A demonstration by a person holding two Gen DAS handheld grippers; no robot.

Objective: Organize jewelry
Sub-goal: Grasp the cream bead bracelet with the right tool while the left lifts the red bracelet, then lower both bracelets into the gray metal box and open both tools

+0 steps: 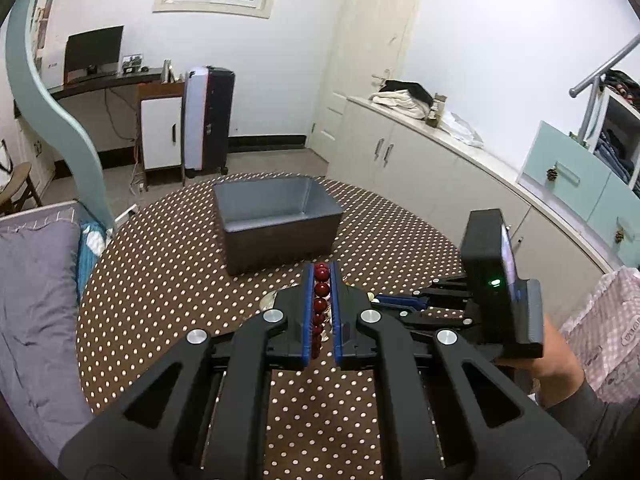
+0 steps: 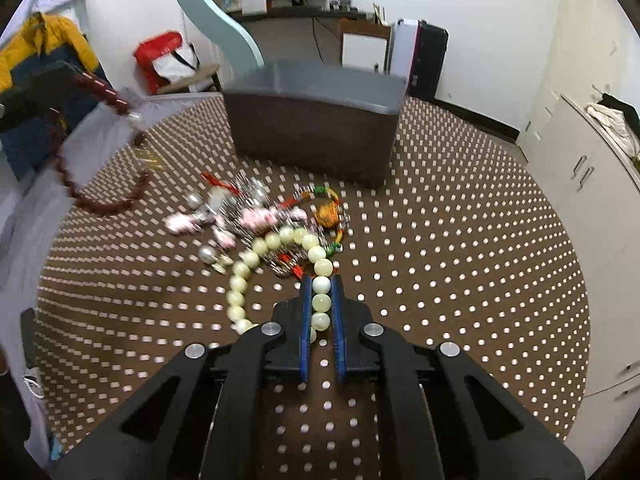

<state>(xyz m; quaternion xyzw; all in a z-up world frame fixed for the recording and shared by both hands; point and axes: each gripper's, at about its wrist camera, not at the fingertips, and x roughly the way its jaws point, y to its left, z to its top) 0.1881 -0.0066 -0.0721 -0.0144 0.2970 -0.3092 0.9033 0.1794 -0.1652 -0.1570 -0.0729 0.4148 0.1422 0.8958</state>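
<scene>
Left claw (image 1: 322, 276) was clamped on a dark red bead strand (image 1: 321, 304), lifted above the polka-dot bench (image 1: 160, 280). Grey bin (image 1: 276, 220) stood at twelve o'clock beyond it. Right claw (image 2: 321, 282) was closed on a pale green bead bracelet (image 2: 276, 240) lying on the bench; tangled jewelry pile (image 2: 256, 212) at eleven o'clock, touching the bracelet, with the bin behind.
</scene>
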